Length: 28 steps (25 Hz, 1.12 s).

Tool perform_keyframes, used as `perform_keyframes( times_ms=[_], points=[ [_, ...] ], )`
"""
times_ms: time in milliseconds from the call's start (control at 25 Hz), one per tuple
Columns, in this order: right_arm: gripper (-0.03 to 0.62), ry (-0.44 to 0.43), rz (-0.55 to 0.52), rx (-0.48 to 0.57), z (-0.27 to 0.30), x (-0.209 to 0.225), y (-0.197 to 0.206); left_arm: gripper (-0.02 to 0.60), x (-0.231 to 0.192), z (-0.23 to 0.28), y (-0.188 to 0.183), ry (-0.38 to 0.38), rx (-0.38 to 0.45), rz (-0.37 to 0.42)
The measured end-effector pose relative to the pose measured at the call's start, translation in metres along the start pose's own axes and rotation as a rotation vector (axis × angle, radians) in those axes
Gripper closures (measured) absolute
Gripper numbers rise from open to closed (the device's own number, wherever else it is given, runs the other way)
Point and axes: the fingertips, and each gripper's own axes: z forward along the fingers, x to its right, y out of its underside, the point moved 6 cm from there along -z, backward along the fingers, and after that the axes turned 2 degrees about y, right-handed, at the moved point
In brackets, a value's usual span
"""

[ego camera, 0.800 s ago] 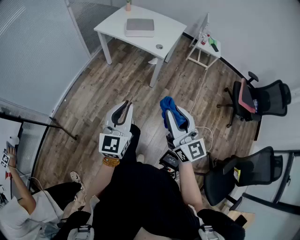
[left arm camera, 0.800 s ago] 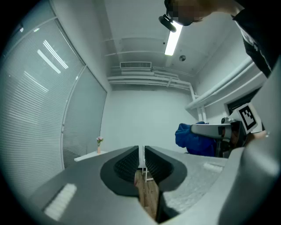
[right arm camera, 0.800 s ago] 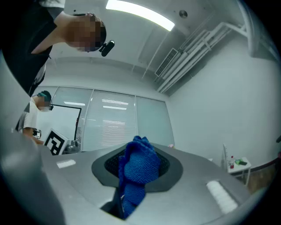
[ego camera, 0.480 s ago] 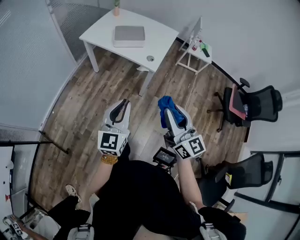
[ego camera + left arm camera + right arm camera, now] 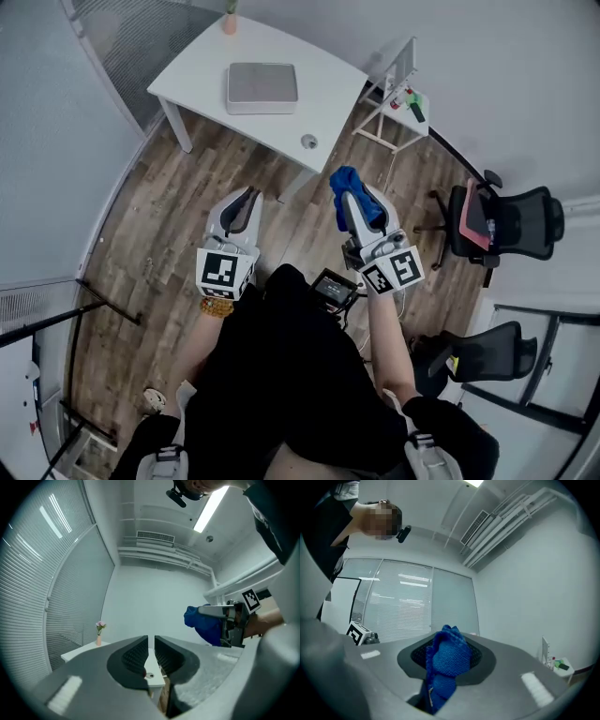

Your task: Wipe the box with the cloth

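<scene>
A flat grey box (image 5: pixel 262 86) lies on the white table (image 5: pixel 206 70) at the top of the head view. My right gripper (image 5: pixel 352 195) is held level above the wooden floor, short of the table's near corner, shut on a bunched blue cloth (image 5: pixel 344 178). The right gripper view shows the cloth (image 5: pixel 447 660) pinched between the dark pads, its tail hanging down. My left gripper (image 5: pixel 245 199) is beside it to the left, shut with nothing in it; its pads (image 5: pixel 138 654) leave only a thin slit. The cloth (image 5: pixel 204 623) also shows in the left gripper view.
On the table stand a pink vase (image 5: pixel 230 19) and a small round object (image 5: pixel 308 142). A white side rack with bottles (image 5: pixel 405 89) is right of the table. Two black office chairs (image 5: pixel 511 220) (image 5: pixel 478 352) stand at the right. A glass wall with blinds (image 5: pixel 56 141) runs along the left.
Both grippers have come closer to the table, the right one with the cloth leading. The seated person at lower left has dropped out of view.
</scene>
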Motion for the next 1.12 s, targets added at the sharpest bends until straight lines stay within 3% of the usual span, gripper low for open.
perform_keyframes(
  times_ms=[200,680,1120],
  points=[
    [0.477,-0.005,-0.040,-0.042,0.057,0.047,0.019,0.439,-0.040,0.040,0.014,-0.013,-0.047,0.015],
    [0.477,-0.171,-0.217,-0.189,0.262,0.198,0.069,0.403,-0.149,0.168,0.037,-0.088,-0.198,0.111],
    [0.476,-0.387,-0.404,-0.386,0.428,0.291,0.170,0.337,-0.212,0.252,0.091,-0.103,-0.429,0.166]
  ],
)
